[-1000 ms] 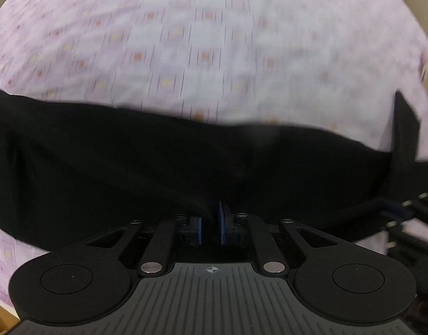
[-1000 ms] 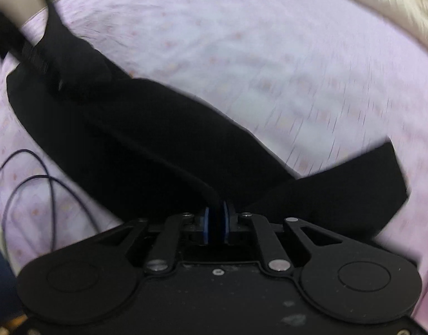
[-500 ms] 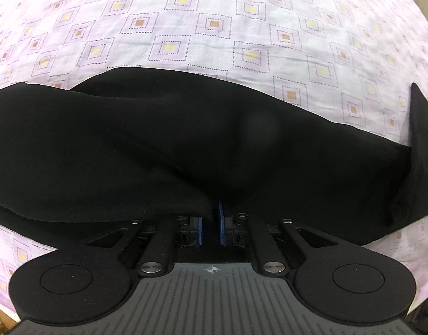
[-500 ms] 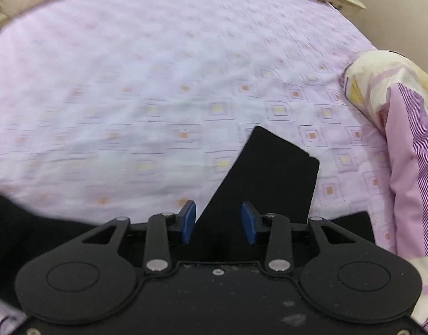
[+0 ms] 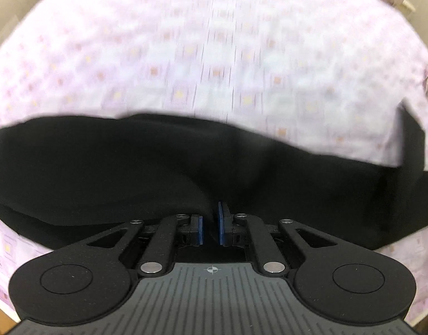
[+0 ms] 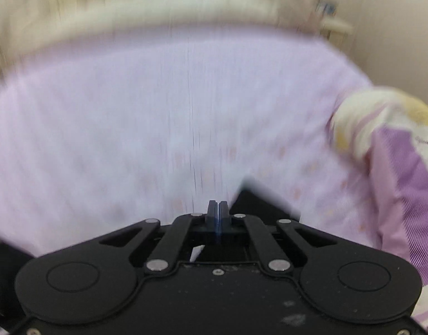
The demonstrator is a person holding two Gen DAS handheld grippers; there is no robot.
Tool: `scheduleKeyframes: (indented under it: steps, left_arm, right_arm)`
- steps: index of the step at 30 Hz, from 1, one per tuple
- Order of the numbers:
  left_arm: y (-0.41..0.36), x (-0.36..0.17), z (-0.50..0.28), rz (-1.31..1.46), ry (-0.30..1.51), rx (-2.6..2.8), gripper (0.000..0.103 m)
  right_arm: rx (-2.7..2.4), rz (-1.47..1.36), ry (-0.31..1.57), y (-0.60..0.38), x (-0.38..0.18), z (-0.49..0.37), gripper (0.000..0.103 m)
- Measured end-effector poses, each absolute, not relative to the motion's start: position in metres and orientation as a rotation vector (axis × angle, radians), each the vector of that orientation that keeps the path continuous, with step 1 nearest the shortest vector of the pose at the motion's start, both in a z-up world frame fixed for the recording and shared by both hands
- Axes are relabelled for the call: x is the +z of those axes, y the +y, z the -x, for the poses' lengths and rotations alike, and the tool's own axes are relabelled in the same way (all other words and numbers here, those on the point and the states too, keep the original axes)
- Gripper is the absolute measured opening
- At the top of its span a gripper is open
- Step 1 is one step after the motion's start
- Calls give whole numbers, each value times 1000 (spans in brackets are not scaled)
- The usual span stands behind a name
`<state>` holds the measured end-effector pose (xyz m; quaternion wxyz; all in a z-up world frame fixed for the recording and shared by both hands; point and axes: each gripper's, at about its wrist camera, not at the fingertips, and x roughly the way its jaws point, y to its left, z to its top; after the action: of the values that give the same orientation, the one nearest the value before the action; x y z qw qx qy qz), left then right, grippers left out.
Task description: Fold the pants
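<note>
Black pants (image 5: 158, 167) lie as a long band ahead of left tool (image 5: 209, 227), pinching the fabric; right tool (image 6: 217, 209) pressed together, empty. Crosswise folds prob. left.

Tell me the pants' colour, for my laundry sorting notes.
Plain black, no pattern visible. The pants show best in the left wrist view, against the lilac bedsheet.

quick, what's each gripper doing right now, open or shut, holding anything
left gripper: shut on a fold of the black pants.
right gripper: shut, pads together, nothing between them; its jaws have just been closing, and the pants leg lies beside it, not gripped.
</note>
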<state>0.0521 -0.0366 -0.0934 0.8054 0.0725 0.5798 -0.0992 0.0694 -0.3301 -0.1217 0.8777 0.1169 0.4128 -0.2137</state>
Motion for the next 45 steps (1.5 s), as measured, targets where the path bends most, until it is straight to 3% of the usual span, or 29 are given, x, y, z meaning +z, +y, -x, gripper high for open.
scheduleKeyframes:
  steps: [3,6,8,13,20,25,27,29,30,33,39,45]
  left_arm:
    - [-38,-96,-45,-191,1236,-218,10]
    - [-41,-112,-42,-232,1292,-209,10]
    - [-42,-115,-43,-239,1301,-203,10]
    - [-40,-128,-49,-183,1352,-169,10]
    - [-44,-138,-57,-193,1393,-137,10]
    - [-47,-139,-55,-221,1386,-137,10]
    - [-47,-138,-55,-208,1390,-138,10]
    - [-49,-137,-56,-191,1397,-138,10]
    - [-49,-136,-56,-183,1400,-138,10]
    - [-41,-130,-61,-149,1398,-138,10]
    - [-30,-108,-53,-97,1332,-155,10]
    - [-34,-118,-50,-142,1346,-160,11]
  right_arm:
    - [-554,-304,824,-359,-111,-25,1]
    - [-686,-356,1031,-386,-155,2,1]
    - [-711,-345,1139,-392,-178,12,9]
    - [-618,-162,1108,-361,-171,-19,37]
    - [-504,-59,1178,-319,-204,-122,40]
    - [-549,45,1341,-298,-244,-162,41]
    - [-589,66,1338,-299,-246,-163,39]
    - [-600,11,1361,-309,-247,-161,20]
    - [-589,-51,1359,-317,-244,-156,3]
    - [-586,-188,1266,-341,-220,-132,2]
    - [-534,-426,861,-388,-137,-37,3]
    - [-671,-456,1168,-409,-208,13,3]
